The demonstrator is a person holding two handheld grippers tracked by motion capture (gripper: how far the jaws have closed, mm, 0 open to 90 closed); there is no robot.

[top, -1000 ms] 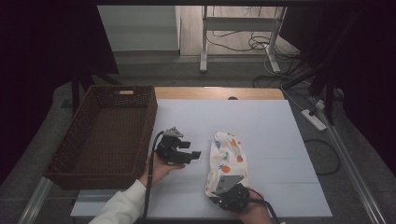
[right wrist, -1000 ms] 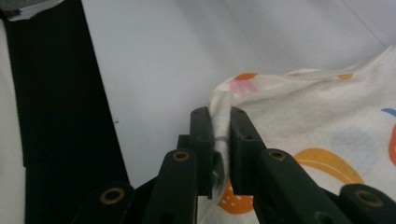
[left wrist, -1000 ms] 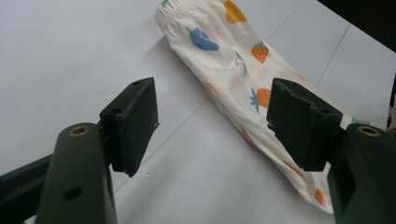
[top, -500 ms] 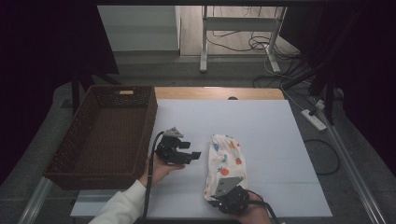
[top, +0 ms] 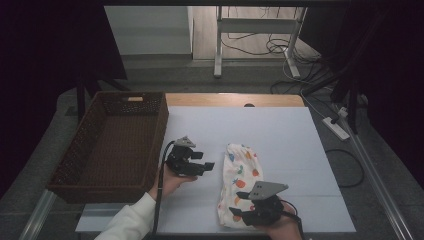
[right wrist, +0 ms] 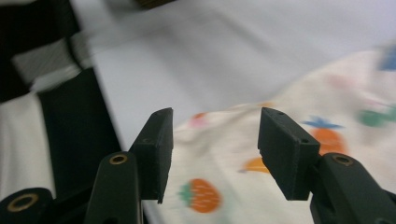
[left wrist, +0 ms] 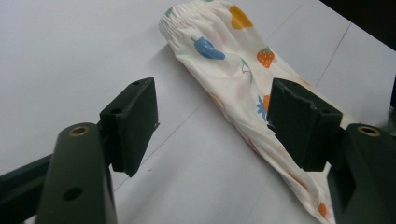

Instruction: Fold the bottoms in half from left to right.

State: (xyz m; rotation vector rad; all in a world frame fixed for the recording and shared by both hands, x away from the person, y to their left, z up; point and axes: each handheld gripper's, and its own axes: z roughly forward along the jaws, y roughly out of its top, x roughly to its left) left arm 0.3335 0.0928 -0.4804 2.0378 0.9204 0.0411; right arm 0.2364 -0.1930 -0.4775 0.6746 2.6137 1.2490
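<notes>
Since the earlier frame, right hand-held gripper (top: 239, 212) lifted off the near end of the fruit-print cloth (top: 241, 175), jaws just opened and now apart above the fabric, nothing pinched. Cloth lying folded lengthwise, flat on the white bench (top: 280, 135), right of centre, near edge. Left of it, left hand-held gripper (top: 207, 165) hovering just beside, jaws apart, empty, aimed at the cloth. Farther left, brown wicker basket (top: 75, 150) at the bench's left edge.
</notes>
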